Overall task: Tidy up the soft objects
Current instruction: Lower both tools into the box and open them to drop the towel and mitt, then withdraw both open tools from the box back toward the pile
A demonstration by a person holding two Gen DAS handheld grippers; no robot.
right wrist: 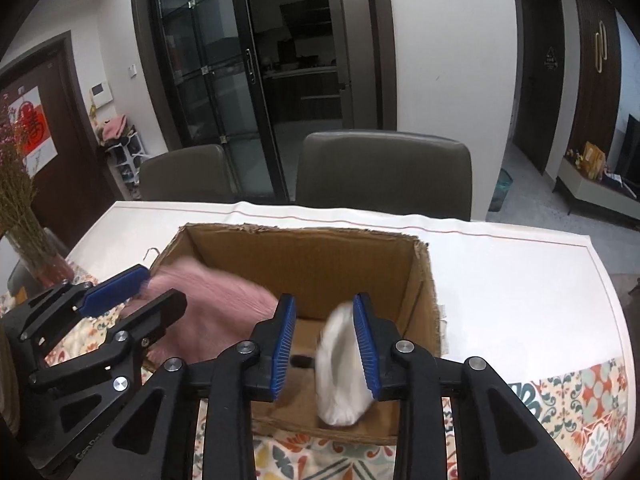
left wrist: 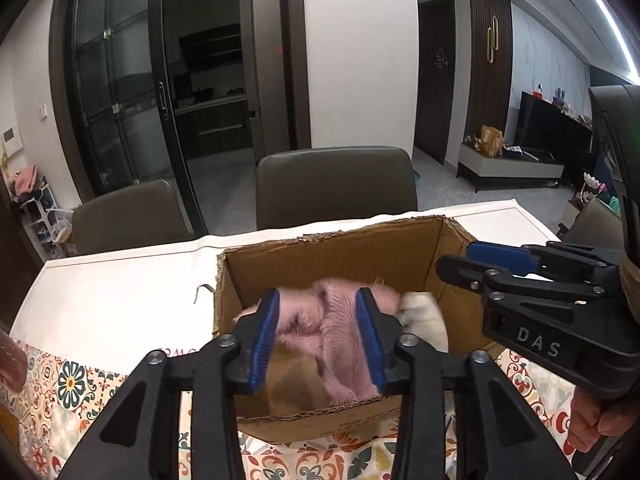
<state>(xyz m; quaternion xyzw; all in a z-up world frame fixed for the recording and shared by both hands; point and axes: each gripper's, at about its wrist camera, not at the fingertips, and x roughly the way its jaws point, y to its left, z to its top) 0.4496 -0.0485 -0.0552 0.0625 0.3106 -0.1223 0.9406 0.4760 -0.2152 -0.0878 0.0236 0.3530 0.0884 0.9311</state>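
Both soft things are at the open cardboard box (left wrist: pixel 332 264) on the table (left wrist: pixel 112 292), and both claws hang over its near rim, so the coming move looks like a short one: straight ahead and down into the box.

The left claw (left wrist: pixel 318 334) stands wide apart, with the pink furry item (left wrist: pixel 336 344) lying between and beyond its 2 blue pads (left wrist: pixel 264 340). It spills over the box's left side, its long axis running roughly left to right. The fur is blurred, and whether the pads touch it cannot be told; nothing looks pinched.

The right claw (right wrist: pixel 326 346) is also spread wide. The white plush piece (right wrist: pixel 340 380) sits against its right pad, standing roughly upright, its lower end down inside the box toward the right side. The left pad is clear of it, so it reads as let go or barely resting, not clamped.

The left claw is nearer the pink item, the right nearer the white one.
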